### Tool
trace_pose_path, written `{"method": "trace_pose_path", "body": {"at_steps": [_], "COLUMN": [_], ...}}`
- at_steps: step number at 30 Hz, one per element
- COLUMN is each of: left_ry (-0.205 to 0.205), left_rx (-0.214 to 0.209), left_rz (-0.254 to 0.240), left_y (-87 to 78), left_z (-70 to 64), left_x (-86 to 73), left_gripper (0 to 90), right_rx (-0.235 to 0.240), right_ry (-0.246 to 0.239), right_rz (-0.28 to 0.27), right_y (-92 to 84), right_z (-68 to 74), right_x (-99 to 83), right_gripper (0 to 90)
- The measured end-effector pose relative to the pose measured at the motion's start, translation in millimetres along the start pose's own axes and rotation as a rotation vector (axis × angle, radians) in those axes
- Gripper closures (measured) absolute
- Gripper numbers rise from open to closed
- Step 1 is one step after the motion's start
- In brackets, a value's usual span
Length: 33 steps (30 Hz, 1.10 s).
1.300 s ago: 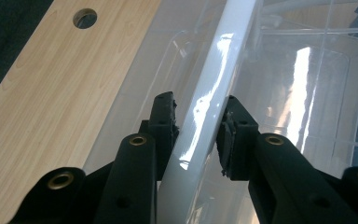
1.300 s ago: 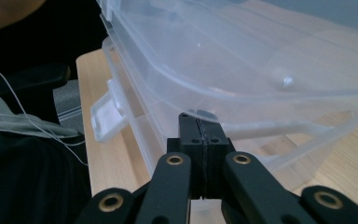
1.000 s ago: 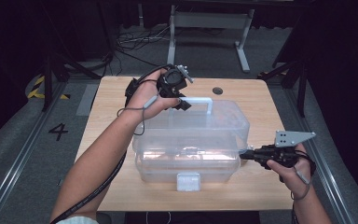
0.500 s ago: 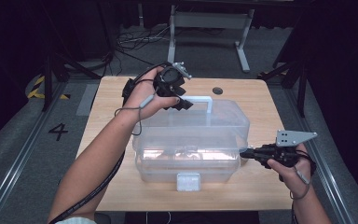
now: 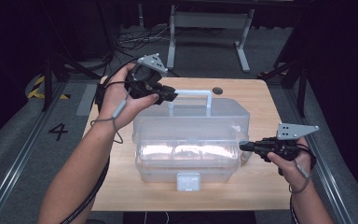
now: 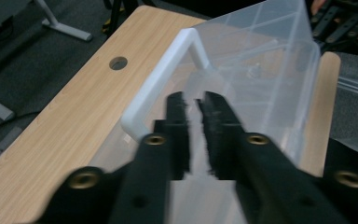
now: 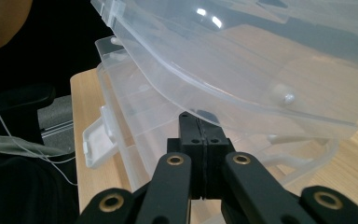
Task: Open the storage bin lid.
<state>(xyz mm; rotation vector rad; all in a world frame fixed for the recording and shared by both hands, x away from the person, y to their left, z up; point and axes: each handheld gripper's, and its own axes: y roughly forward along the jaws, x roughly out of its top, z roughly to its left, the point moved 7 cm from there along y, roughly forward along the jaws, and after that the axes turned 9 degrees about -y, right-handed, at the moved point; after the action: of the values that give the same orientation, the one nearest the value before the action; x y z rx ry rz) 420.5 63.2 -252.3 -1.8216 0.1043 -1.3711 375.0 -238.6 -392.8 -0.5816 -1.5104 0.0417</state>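
A clear plastic box [image 5: 191, 123] with a white handle [image 5: 191, 93] stands in the middle of the wooden table [image 5: 261, 102]. My left gripper [image 5: 172, 97] hovers at the handle's left end. Its jaws have just been closing and now stand nearly together with nothing between them. In the left gripper view the left gripper [image 6: 195, 99] points over the handle [image 6: 158, 84] and the lid [image 6: 270, 70]. My right gripper [image 5: 242, 146] is shut at the box's right side. Its tips [image 7: 200, 120] sit under the raised lid's rim [image 7: 242, 60], above the base [image 7: 130, 116].
A white latch [image 5: 188, 181] hangs on the box's front wall and shows as a flap [image 7: 95, 140] in the right gripper view. A cable hole [image 5: 217, 90] lies in the table behind the box. Table legs and cables lie on the dark floor beyond.
My left hand has risen and drawn a little left from the handle, with its grey plate now turned upward. Its jaws opened, then closed. The right hand has stayed put.
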Motion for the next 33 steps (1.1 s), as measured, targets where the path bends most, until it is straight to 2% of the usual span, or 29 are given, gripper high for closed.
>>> {"method": "trace_pose_path", "body": {"at_steps": [3, 5, 6, 7, 8, 9, 10, 11, 16, 17, 18, 19, 21, 24, 28, 31, 33], "left_ry": [-0.020, -0.027, -0.041, -0.041, -0.056, -0.056, -0.064, -0.064, -0.081, -0.078, -0.065, -0.065, -0.065, -0.070, -0.089, -0.115, -0.126], "left_rx": [-0.003, -0.001, -0.007, -0.007, -0.008, -0.008, -0.007, -0.007, -0.029, -0.030, -0.024, -0.024, -0.048, -0.054, -0.075, -0.058, -0.063], "left_rz": [-0.027, -0.033, -0.045, -0.045, -0.055, -0.055, -0.067, -0.067, -0.102, -0.102, -0.094, -0.094, -0.094, -0.083, -0.080, -0.059, -0.053], "left_y": [-19.5, -23.7, -30.2, -30.2, -34.6, -34.6, -37.4, -37.4, -45.2, -45.8, -45.1, -45.1, -42.4, -35.6, -28.5, -22.0, -19.0], "left_z": [-3.8, -4.2, -5.2, -5.2, -6.9, -6.9, -8.8, -8.8, -18.0, -19.6, -25.7, -25.7, -33.0, -38.9, -37.7, -29.9, -25.7], "left_x": [-11.1, -14.4, -22.1, -22.1, -33.3, -33.3, -42.1, -42.1, -65.2, -68.3, -78.9, -78.9, -87.9, -99.7, -109.0, -114.9, -117.1], "left_gripper": [89.8, 89.9, 90.0, 90.0, 90.0, 90.0, 90.0, 90.0, 90.0, 90.0, 90.0, 90.0, 90.0, 90.0, 90.0, 89.9, 89.9], "right_rx": [-0.012, -0.018, -0.025, -0.025, -0.029, -0.031, -0.035, -0.036, -0.055, -0.060, -0.064, -0.064, -0.072, -0.081, -0.090, -0.096, -0.099], "right_ry": [0.002, 0.002, 0.002, 0.002, 0.003, 0.005, 0.006, 0.008, 0.011, 0.012, 0.012, 0.012, 0.016, 0.018, 0.024, 0.029, 0.031], "right_rz": [-0.007, -0.007, -0.010, -0.010, -0.014, -0.016, -0.017, -0.019, -0.021, -0.022, -0.021, -0.021, -0.027, -0.033, -0.038, -0.046, -0.052], "right_y": [-0.6, -0.7, -0.6, -0.6, -0.9, -1.2, -1.2, -1.1, -1.0, -0.9, -1.0, -1.0, -1.1, -1.1, -0.9, -0.8, -0.8], "right_z": [-3.2, -4.2, -5.8, -5.8, -7.4, -8.3, -9.4, -10.1, -12.3, -12.6, -12.8, -12.8, -14.3, -16.2, -17.6, -19.1, -20.4], "right_x": [4.4, 6.0, 8.1, 8.1, 9.6, 10.1, 10.3, 10.5, 13.4, 14.2, 14.5, 14.5, 16.2, 18.5, 21.1, 22.6, 23.6], "right_gripper": [90.0, 90.0, 90.0, 90.0, 90.0, 90.0, 90.0, 90.0, 90.0, 90.0, 90.0, 90.0, 90.0, 90.0, 90.0, 90.0, 90.0]}}
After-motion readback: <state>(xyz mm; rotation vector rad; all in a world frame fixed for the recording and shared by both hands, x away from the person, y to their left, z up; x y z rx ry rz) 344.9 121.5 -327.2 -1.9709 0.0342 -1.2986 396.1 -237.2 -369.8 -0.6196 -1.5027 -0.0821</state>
